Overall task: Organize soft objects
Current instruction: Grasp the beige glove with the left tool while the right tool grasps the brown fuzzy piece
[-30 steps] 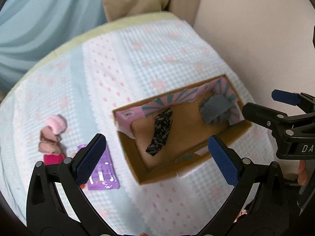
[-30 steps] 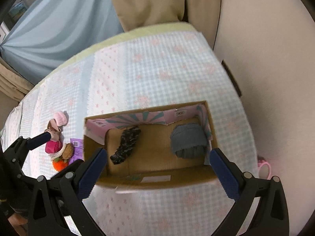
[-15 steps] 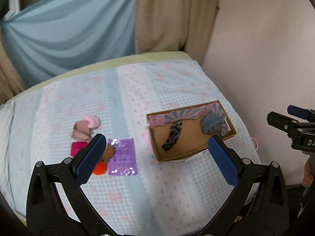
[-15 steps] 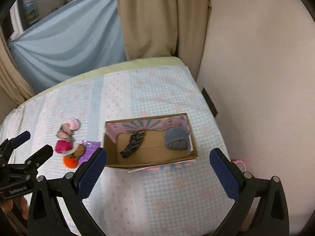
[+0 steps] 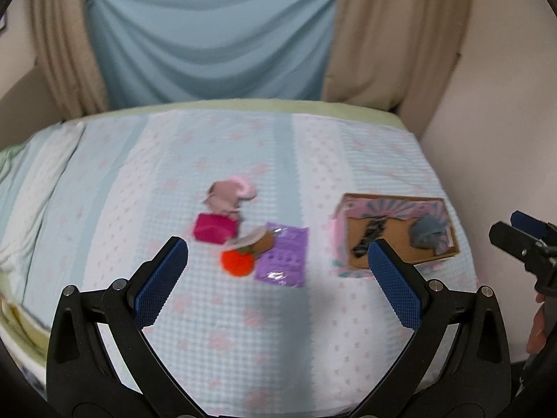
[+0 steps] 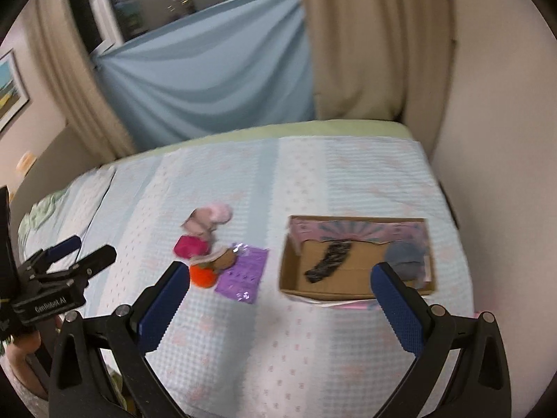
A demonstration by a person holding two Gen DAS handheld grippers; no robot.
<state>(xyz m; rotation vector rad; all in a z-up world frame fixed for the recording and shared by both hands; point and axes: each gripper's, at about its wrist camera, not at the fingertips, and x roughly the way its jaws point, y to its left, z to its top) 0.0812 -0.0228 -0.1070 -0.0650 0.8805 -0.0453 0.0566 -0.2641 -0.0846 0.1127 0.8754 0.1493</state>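
Left of your box (image 6: 358,289) on the bed (image 6: 313,181) lies the packet (image 6: 243,275); the soft toys (image 6: 203,240) cluster left of the packet.

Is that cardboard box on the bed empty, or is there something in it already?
Not empty. The open-topped cardboard box holds two soft things: a dark patterned piece and a grey bundle at its right end.

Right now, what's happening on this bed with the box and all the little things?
A person holds a claw in each hand over a bed, sorting soft items into a cardboard box. Both the left claw and right claw are open and empty, hovering above the bedspread. The box already holds a dark patterned sock and a grey rolled item. To its left a small pile waits on the bedspread: pink rolled pieces, a magenta item, an orange pom-pom and a purple packet.
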